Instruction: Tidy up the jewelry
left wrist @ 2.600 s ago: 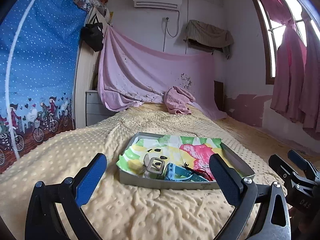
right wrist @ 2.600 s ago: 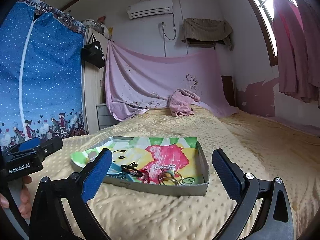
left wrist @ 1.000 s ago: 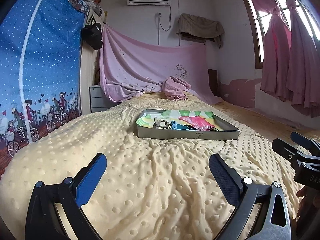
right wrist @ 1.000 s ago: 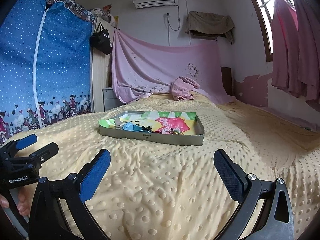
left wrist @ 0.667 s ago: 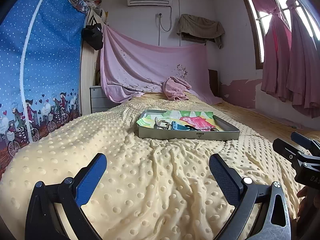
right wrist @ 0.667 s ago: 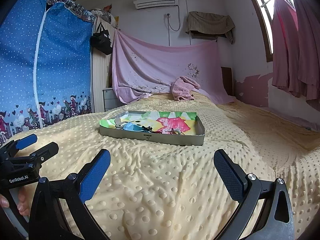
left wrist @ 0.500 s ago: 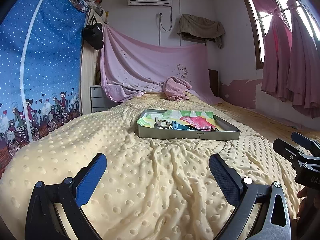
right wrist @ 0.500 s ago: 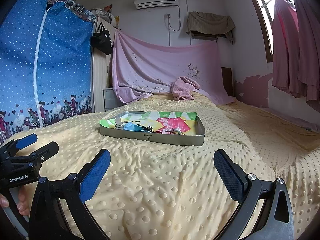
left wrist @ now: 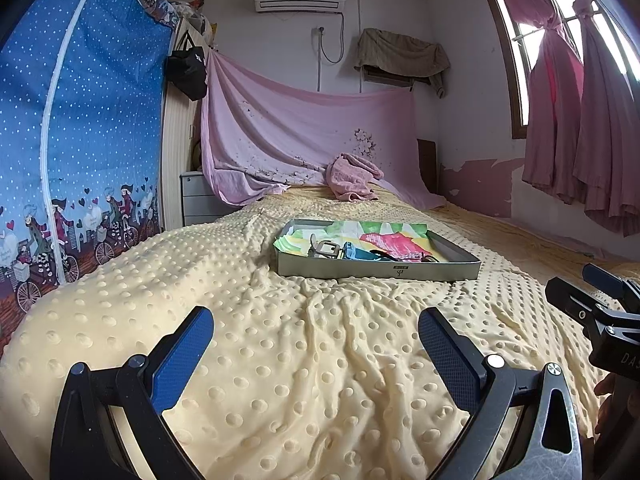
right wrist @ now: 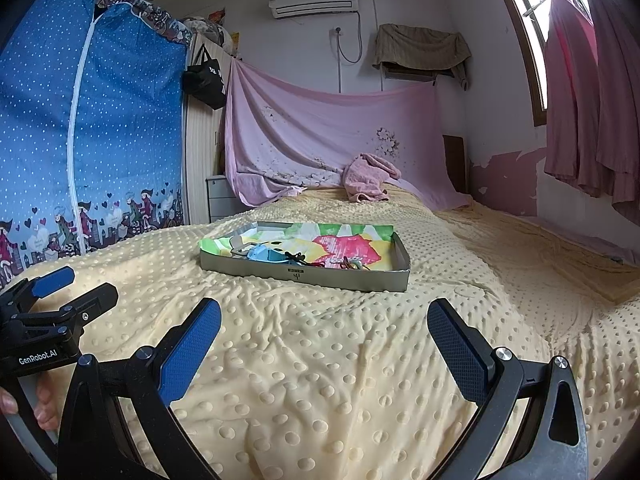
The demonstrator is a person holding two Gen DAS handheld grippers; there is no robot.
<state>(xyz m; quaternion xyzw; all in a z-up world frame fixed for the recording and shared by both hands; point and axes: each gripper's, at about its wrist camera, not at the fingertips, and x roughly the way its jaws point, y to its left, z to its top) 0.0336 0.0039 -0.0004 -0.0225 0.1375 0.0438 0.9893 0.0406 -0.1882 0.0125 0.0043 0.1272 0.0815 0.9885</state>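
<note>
A shallow grey metal tray (left wrist: 376, 269) (right wrist: 304, 276) lined with a bright printed cloth lies on the yellow dotted blanket in the middle of the bed. Inside it I see a blue watch (left wrist: 354, 252) (right wrist: 264, 255), a silver buckle piece (left wrist: 326, 247), dark hair ties (right wrist: 295, 257) and some bangles (right wrist: 352, 266). My left gripper (left wrist: 316, 342) hangs open well short of the tray, nothing between its blue pads. My right gripper (right wrist: 324, 336) is likewise open and empty, equally far back. Each gripper shows at the edge of the other's view.
The yellow blanket (left wrist: 280, 344) covers the whole bed. A pink towel (left wrist: 354, 178) lies bunched at the far end under a draped pink sheet. A blue fabric wardrobe (right wrist: 92, 140) stands on the left, pink curtains (left wrist: 580, 132) on the right.
Both grippers have drawn back from the tray since 2.6 s ago, so it looks smaller and farther off. Over the last second almost nothing has moved. Both stay open.
</note>
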